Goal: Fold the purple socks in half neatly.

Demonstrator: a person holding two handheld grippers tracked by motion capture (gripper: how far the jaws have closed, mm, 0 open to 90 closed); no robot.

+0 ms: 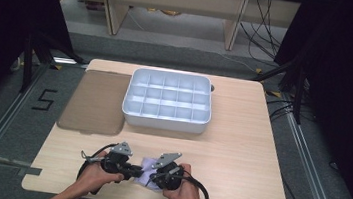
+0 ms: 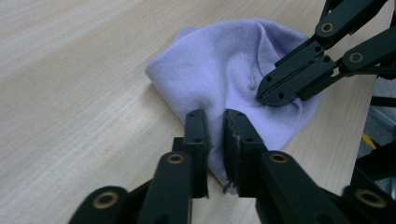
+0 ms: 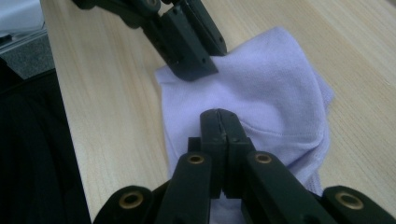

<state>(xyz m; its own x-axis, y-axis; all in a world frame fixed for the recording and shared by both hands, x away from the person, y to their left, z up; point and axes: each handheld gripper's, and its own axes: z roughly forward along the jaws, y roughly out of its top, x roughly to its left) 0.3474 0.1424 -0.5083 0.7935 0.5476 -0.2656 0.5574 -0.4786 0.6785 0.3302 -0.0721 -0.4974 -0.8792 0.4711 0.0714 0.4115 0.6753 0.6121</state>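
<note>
A pale purple cloth (image 1: 146,167) lies crumpled on the wooden table near its front edge, between my two grippers. In the left gripper view the cloth (image 2: 233,65) spreads ahead, and my left gripper (image 2: 215,126) has its jaws drawn close together on the cloth's near edge. My right gripper (image 2: 270,91) pinches a crease farther along, with wrinkles running out from its tip. In the right gripper view its own jaws (image 3: 219,115) are pressed together over the cloth (image 3: 275,93), and the left gripper (image 3: 205,58) bites the far edge. From above, the left gripper (image 1: 139,171) and right gripper (image 1: 152,179) face each other.
A white tray (image 1: 164,123) divided into several compartments stands at the middle back of the table (image 1: 244,152). A flat brown translucent lid (image 1: 94,103) lies to its left. The person's hands come in over the front edge.
</note>
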